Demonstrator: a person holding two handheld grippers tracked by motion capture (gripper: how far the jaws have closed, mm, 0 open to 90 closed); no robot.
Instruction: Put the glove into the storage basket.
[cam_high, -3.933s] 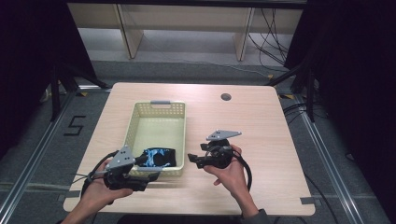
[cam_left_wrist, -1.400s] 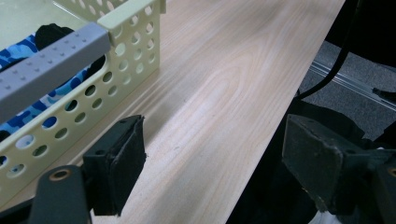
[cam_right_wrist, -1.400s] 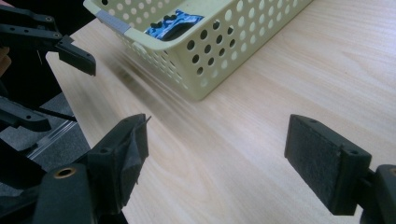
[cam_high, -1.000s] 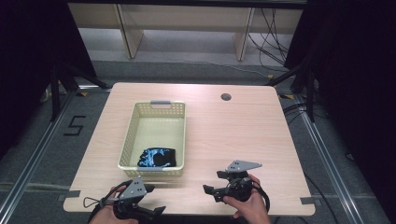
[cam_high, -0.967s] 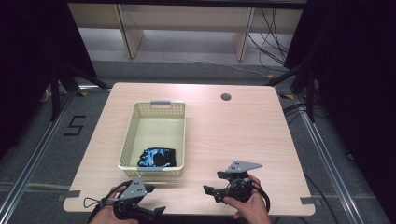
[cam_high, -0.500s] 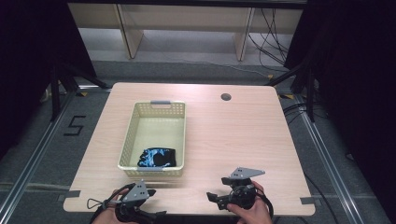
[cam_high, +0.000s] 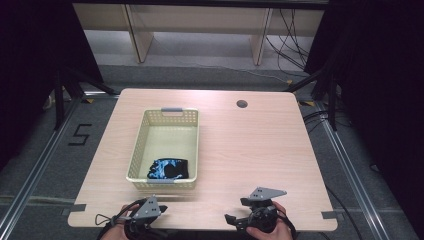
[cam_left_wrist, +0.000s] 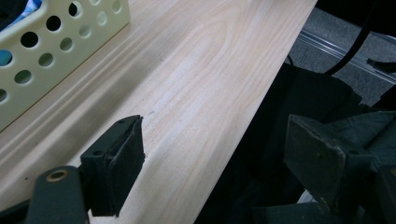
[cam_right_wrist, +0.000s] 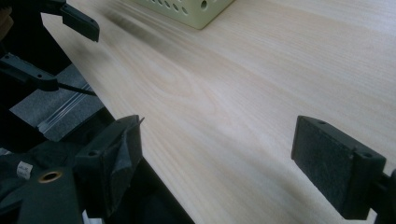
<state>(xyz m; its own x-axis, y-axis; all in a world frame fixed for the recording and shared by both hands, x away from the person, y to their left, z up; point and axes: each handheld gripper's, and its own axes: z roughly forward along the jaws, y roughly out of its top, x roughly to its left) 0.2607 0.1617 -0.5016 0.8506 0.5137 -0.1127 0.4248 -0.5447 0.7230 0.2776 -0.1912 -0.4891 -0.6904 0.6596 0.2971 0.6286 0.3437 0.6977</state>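
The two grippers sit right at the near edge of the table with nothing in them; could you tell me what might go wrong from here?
1. The left gripper and right gripper both hang open, half over the near edge of the table. Lowering either could knock a jaw on that edge.
2. The dark cloth lies in the near end of the basket. Reaching for it risks catching the near wall and pushing the light-looking basket.

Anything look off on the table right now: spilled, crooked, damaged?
Nothing stands out. The basket sits upright on the table, the dark cloth inside its near end. Both the left gripper and right gripper are open at the near edge.
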